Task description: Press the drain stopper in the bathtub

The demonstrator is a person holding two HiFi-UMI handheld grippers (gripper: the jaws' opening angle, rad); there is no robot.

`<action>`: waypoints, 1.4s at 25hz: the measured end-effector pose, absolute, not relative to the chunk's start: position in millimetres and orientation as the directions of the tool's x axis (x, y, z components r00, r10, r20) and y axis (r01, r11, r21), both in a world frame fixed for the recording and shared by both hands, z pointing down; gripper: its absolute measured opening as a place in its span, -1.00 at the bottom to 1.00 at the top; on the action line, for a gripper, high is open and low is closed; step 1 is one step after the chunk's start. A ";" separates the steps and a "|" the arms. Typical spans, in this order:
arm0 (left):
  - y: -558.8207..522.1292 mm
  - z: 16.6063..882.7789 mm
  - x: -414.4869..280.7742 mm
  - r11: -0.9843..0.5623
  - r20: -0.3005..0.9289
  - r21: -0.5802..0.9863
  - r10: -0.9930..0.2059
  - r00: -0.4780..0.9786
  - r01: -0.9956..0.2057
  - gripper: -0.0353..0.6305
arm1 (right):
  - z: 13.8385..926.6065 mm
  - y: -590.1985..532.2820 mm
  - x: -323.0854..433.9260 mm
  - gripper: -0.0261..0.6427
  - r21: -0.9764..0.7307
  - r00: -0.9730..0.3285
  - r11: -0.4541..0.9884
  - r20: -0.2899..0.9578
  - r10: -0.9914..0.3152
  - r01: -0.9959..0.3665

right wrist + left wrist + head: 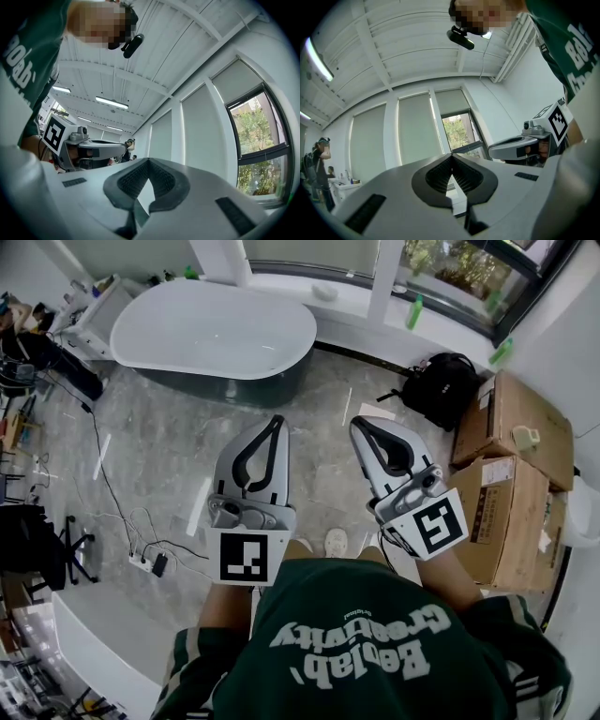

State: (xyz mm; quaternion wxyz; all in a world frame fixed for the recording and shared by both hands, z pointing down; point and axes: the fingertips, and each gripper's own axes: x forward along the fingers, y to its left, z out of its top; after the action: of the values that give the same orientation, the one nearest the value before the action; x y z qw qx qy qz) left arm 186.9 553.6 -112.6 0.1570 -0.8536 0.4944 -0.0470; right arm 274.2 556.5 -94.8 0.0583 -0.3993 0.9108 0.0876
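While each pair is pressed together on nothing, the left tongs (274, 423) and right tongs (361, 425) hang well apart from the one white bathtub (214, 334), its drain stopper indiscernible; right of the bathtub sit one black backpack (445, 385) and two cardboard boxes (511, 413)
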 end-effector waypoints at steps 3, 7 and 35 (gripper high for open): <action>554.7 -109.2 196.3 -0.460 -0.065 -0.319 -0.862 0.503 -0.829 -0.87 | -92.3 556.4 283.0 -0.88 0.112 -0.681 0.673 -0.176 -0.711 -0.731; 557.2 -108.2 202.0 -0.455 -0.070 -0.325 -0.863 0.501 -0.829 -0.87 | -86.9 556.1 291.1 -0.88 0.092 -0.682 0.678 -0.176 -0.710 -0.730; 329.9 -43.5 129.6 -0.424 -0.021 -0.372 -0.886 0.464 -0.826 -0.87 | -29.8 333.9 207.0 -0.88 0.067 -0.711 0.709 -0.119 -0.693 -0.702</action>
State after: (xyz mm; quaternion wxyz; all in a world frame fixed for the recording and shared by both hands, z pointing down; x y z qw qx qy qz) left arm 129.6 329.9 -43.5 0.1673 -0.8389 0.5101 -0.0893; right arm 207.0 333.9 -29.8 0.0426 -0.3779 0.9233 0.0537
